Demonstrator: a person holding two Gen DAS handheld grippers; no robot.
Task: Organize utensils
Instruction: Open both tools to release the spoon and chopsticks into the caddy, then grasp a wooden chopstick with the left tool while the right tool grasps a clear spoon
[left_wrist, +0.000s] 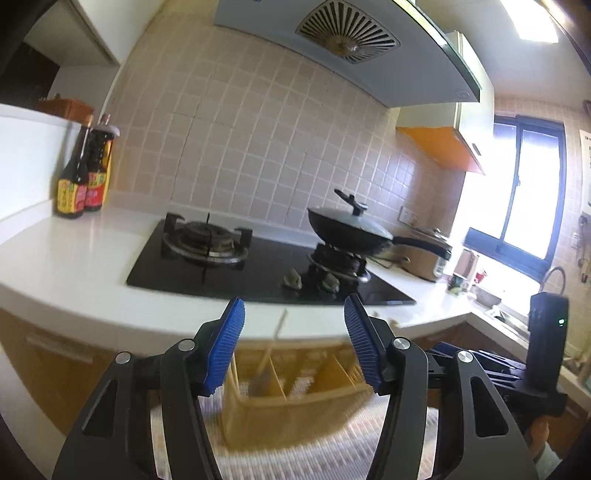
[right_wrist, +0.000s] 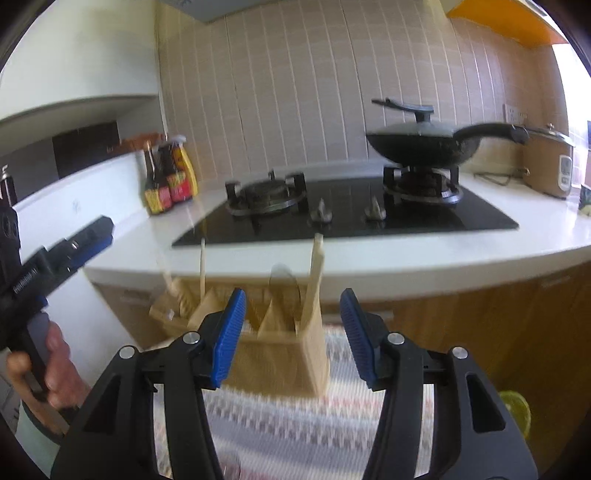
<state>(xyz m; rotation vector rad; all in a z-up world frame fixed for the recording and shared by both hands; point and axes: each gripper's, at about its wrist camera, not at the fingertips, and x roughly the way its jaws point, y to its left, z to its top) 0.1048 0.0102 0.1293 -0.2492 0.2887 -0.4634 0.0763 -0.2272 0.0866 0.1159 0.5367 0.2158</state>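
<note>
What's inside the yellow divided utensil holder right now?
The utensil holder holds a few upright pieces: pale wooden sticks, likely chopsticks, and what looks like a spoon. Motion blur hides details, and the holder's walls cover their lower ends and anything lying at the bottom.

Tan utensil holder (right_wrist: 280, 354); black stovetop (right_wrist: 347, 218); white counter (left_wrist: 74, 258); beige tiled wall (left_wrist: 240, 129); blue tool pads (left_wrist: 231, 347).

A tan utensil box (right_wrist: 280, 354) is seen on a striped cloth (right_wrist: 295, 424). Behind it, sauce bottles (left_wrist: 83, 173) stand at the white counter's (left_wrist: 74, 258) left end, beside a black stove (left_wrist: 258, 273).
</note>
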